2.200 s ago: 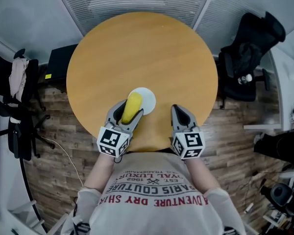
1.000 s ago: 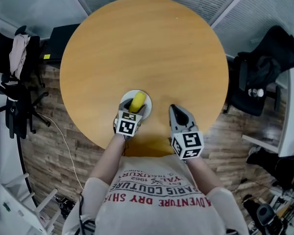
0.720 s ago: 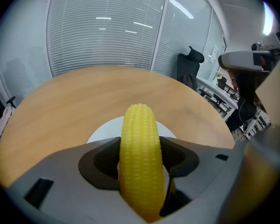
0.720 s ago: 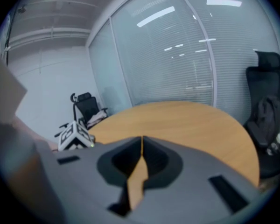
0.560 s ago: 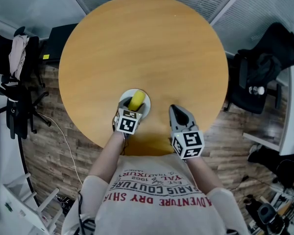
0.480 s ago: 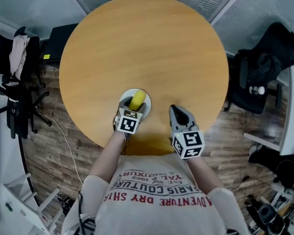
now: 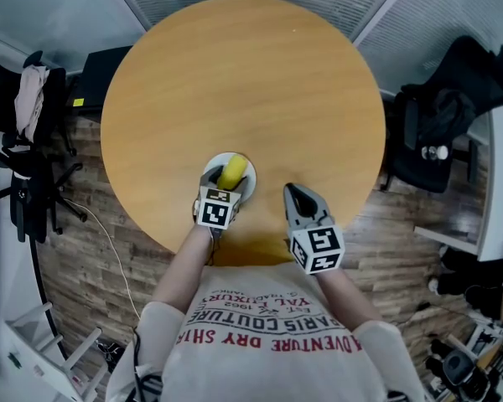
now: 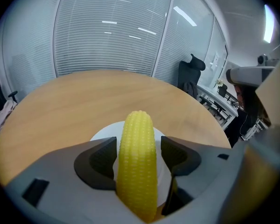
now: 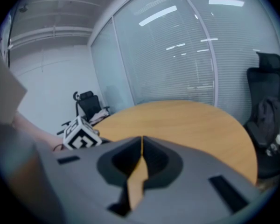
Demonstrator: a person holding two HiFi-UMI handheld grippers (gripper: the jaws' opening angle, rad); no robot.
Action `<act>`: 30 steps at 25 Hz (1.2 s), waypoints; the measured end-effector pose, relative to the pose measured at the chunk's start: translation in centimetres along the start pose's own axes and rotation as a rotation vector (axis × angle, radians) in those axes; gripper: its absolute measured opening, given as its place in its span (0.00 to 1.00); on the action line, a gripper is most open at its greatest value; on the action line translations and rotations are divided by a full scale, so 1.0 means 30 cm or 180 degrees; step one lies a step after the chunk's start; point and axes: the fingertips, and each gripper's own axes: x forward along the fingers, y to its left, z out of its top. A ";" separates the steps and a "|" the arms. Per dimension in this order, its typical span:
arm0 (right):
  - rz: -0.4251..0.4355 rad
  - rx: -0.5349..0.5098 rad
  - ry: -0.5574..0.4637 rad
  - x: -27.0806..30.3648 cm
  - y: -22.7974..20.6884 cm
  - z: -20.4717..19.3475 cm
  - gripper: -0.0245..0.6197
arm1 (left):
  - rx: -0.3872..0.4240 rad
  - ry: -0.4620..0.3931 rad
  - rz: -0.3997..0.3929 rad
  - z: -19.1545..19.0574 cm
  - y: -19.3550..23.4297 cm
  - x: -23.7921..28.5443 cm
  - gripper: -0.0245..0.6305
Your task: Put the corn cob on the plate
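A yellow corn cob [image 7: 234, 172] lies lengthwise on the small white plate [image 7: 249, 179] near the front of the round wooden table [image 7: 243, 82]. My left gripper [image 7: 227, 181] straddles the cob and its jaws are opening. In the left gripper view the corn cob [image 8: 137, 162] sits between the pads, with the plate [image 8: 104, 133] beneath it. A strip of white shows between the cob and the right pad. The left gripper [image 8: 138, 143] points down at the plate. To the right, my right gripper [image 7: 292, 192] hovers at the table's near edge. The right gripper [image 9: 142, 141] is shut on nothing.
Most of the tabletop beyond the plate is bare wood. A black office chair [image 7: 440, 107] stands to the right of the table, and another chair with clothes on it [image 7: 25, 149] to the left. Glass walls with blinds [image 8: 112, 27] lie behind.
Since the earliest frame the left gripper has carried the corn forward and down onto the plate. Over the last second both hands stay where they were.
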 end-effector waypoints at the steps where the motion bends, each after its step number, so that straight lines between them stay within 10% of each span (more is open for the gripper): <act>1: -0.0009 -0.0002 -0.0007 -0.004 0.001 0.001 0.08 | 0.0012 -0.0027 0.0012 0.006 -0.001 -0.009 0.52; 9: -0.0014 -0.0032 -0.0088 -0.028 0.038 0.022 0.08 | -0.0071 -0.0559 0.0078 0.104 -0.021 -0.176 0.50; 15: -0.0035 -0.0066 -0.0171 -0.047 0.088 0.032 0.08 | -0.0016 -0.0775 -0.0039 0.136 -0.049 -0.285 0.09; 30: -0.0006 -0.0172 -0.0930 -0.140 0.281 0.152 0.08 | 0.0608 -0.2344 -0.0352 0.383 -0.070 -0.823 0.09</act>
